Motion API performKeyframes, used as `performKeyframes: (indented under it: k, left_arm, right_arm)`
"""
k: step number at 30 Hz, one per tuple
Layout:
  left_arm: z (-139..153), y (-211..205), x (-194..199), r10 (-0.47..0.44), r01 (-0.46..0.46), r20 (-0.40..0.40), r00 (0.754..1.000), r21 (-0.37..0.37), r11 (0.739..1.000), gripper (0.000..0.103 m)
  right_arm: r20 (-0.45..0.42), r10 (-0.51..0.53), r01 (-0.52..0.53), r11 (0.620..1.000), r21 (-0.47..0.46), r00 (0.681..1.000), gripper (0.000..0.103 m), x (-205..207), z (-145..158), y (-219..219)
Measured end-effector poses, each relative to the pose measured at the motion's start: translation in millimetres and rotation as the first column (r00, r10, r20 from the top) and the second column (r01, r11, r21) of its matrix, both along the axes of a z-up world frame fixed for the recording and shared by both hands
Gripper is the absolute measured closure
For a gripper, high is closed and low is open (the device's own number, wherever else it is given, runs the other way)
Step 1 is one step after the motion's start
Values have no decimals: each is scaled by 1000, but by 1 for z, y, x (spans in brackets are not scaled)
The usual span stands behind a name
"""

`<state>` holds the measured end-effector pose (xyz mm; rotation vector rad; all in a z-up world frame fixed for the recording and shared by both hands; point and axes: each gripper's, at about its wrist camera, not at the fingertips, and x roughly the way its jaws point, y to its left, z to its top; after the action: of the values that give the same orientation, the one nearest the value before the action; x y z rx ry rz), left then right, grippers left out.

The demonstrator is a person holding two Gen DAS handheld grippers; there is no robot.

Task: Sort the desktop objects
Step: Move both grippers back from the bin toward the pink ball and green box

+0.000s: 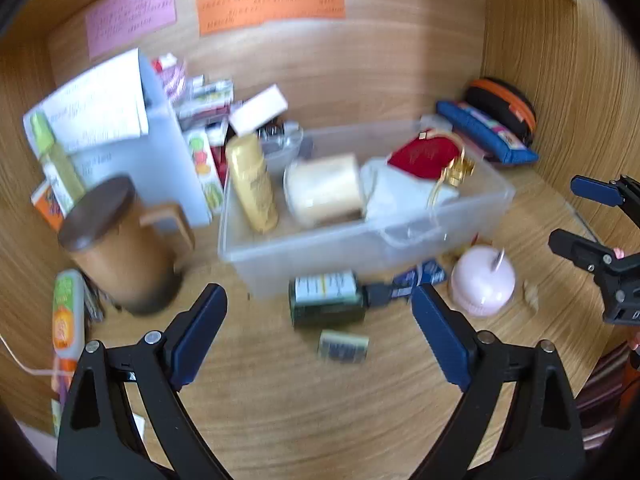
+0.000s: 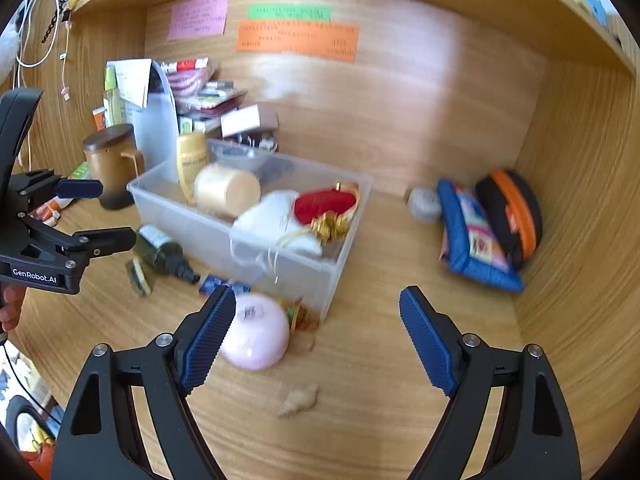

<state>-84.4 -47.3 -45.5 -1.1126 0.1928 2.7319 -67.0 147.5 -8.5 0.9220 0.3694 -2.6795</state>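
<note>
Bottle (image 1: 326, 296) lies on its side on the desk (image 1: 280, 400), just in front of the bin (image 1: 360, 248), a small box (image 1: 343, 346) beside it. Both hand-held grippers, left (image 1: 320, 328) and right (image 2: 316, 336), spread apart, empty. Risks: bottle likely rolls if nudged; pink jar (image 2: 256, 332) touching right finger could get knocked. Bin already crowded; mug (image 1: 120, 248) close on the left.

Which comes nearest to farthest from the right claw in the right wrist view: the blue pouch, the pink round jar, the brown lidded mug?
From the right claw:
1. Pink round jar, just beside its left finger.
2. Blue pouch, off to the right against the wall.
3. Brown lidded mug, far back left, beyond the clear bin.
</note>
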Motion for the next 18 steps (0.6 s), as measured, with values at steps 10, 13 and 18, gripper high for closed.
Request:
performKeyframes:
  k: [10,13,18]
  left_arm:
    - [-47,0,6,-7,9,104,995,-15,1000,9]
    - [-55,-2,5,-16,14,136,991,14,1000,9]
    - [-61,-5,1,-15,9,162,987,41,999,9]
  right_arm:
    - [108,18,-18,1000,1,994,21,2,-42,-7]
    - [144,34,-34,999,-5,989,21,-1,-52,-13]
    - [213,58,-48,998,-49,975,21,-13,-66,-20]
